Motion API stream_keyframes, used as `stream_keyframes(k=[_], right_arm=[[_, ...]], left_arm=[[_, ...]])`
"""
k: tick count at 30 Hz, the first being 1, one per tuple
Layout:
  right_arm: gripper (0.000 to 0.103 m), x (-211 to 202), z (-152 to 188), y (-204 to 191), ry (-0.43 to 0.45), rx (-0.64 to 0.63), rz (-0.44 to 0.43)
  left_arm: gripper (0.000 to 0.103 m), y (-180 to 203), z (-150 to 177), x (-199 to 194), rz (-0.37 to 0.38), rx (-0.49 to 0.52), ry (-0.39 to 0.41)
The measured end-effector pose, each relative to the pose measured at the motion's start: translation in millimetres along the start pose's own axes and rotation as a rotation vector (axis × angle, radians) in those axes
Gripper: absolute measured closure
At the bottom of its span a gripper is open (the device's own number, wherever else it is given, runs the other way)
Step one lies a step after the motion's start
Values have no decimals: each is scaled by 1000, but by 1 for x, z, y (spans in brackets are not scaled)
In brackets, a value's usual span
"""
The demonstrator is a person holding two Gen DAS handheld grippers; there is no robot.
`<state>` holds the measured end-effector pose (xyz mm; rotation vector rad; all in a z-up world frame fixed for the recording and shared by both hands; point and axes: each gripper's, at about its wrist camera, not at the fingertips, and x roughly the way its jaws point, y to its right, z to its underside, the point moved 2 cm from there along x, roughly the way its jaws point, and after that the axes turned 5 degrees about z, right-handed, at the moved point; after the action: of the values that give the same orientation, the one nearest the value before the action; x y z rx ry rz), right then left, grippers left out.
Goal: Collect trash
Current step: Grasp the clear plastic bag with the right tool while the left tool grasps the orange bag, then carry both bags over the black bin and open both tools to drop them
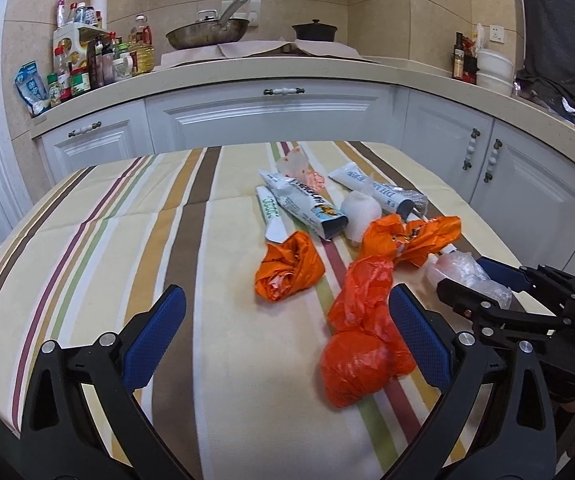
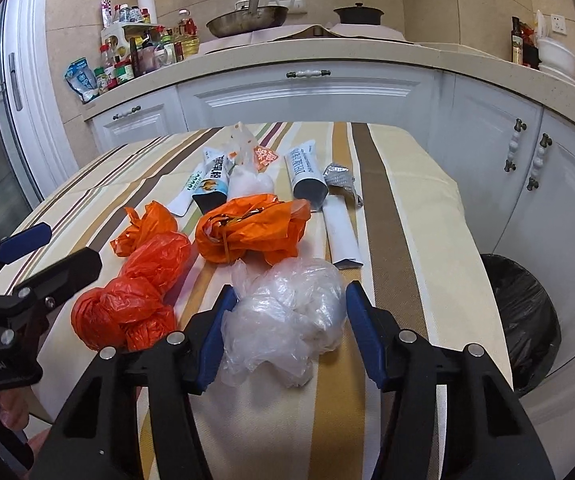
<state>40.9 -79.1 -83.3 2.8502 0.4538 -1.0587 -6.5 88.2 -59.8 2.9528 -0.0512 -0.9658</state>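
Trash lies on a striped tablecloth. A crumpled clear plastic bag sits between the blue pads of my right gripper, which touch it on both sides while it rests on the cloth. The left wrist view shows that gripper at the right with the clear bag in it. My left gripper hangs open over the cloth, nothing between its fingers. A knotted red-orange bag lies against its right finger. Further back are two orange bags and several squeezed tubes.
A bin with a black liner stands on the floor right of the table. A white flattened tube and crumpled foil lie beyond the clear bag. White cabinets and a counter with bottles and pans run behind.
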Motion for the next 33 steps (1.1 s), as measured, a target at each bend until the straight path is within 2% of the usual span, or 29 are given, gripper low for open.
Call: stream_keyframes(k=[7,10,15,18,20,27,33], right_arm=[[48,-10,5,15,21,20,25],[48,-14,7,25,28,37,44],[48,-18,12,39,37,64,66],[48,-20,12,43,42,72,72],[48,-20,13,44,45,77,73],[48,-23,13,44,55,74,78],[48,-29,9,46,75,73,95]], left_arm=[[6,16,8,10,27,11,-28],[24,23,12,12,14,32,-21],[38,31,17,15,18,56,-28],[50,34,18,16,42,64,-36],[64,36,20,16,63,69,-40],[67,34,19,13,70,66,-35],[68,30,10,0,76,49,3]])
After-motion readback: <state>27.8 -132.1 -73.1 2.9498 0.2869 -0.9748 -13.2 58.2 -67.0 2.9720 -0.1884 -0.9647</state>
